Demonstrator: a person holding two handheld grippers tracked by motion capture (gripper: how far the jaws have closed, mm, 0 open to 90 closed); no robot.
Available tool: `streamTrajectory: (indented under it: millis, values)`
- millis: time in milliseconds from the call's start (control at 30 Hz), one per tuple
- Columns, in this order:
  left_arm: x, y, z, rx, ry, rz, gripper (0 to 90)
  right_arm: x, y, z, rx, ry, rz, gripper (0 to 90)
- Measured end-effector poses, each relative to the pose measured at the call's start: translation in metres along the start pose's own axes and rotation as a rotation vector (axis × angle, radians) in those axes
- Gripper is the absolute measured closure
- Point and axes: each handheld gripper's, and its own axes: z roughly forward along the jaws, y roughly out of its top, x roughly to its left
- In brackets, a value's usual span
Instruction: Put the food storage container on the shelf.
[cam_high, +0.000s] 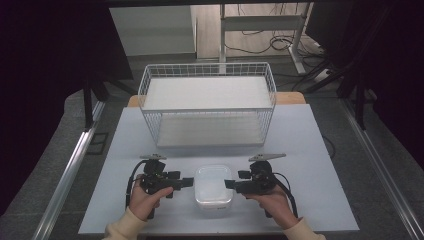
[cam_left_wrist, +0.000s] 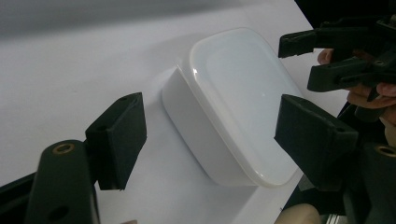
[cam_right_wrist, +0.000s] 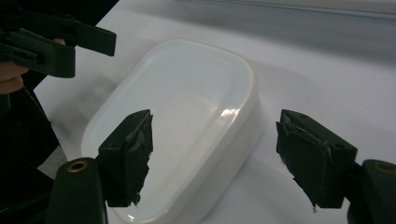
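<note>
Nearest us, at the table's (cam_high: 310, 150) front edge, we see two sleeved forearms, each hand carrying a gripper. The left gripper (cam_high: 189, 182) and the right gripper (cam_high: 229, 184) point inward at each other, flanking a white lidded container (cam_high: 214, 187) that lies flat on the pale tabletop between them. In the left gripper view the jaws stand wide apart, the container (cam_left_wrist: 233, 102) ahead of them and untouched. In the right gripper view the jaws likewise gape wide, pads clear of the container's (cam_right_wrist: 182, 121) lid and wall. Farther back we find a white wire basket (cam_high: 207, 102), standing well apart from the container.
</note>
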Motion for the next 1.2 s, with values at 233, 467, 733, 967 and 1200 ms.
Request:
streamTrajectory:
  millis: [233, 467, 733, 967, 1200]
  values:
    - [0.001, -0.002, 0.016, 0.02, -0.068, -0.072, 28.4, 0.001, -0.002, 0.009, 0.015, 0.036, 0.052, 29.6]
    - [0.001, -0.004, 0.028, 0.054, -0.069, -0.08, 32.8, -0.003, -0.007, 0.014, 0.026, 0.062, 0.102, 33.8]
    - [0.004, -0.007, 0.036, 0.057, -0.096, -0.12, 44.7, -0.006, -0.008, 0.013, 0.02, 0.072, 0.153, 49.6]
    - [0.006, -0.008, 0.03, 0.022, -0.105, -0.14, 57.7, -0.015, -0.01, 0.006, 0.01, 0.123, 0.237, 63.5]
    - [0.004, -0.009, 0.023, 0.008, -0.119, -0.137, 66.3, -0.019, -0.011, 0.001, 0.011, 0.166, 0.266, 68.9]
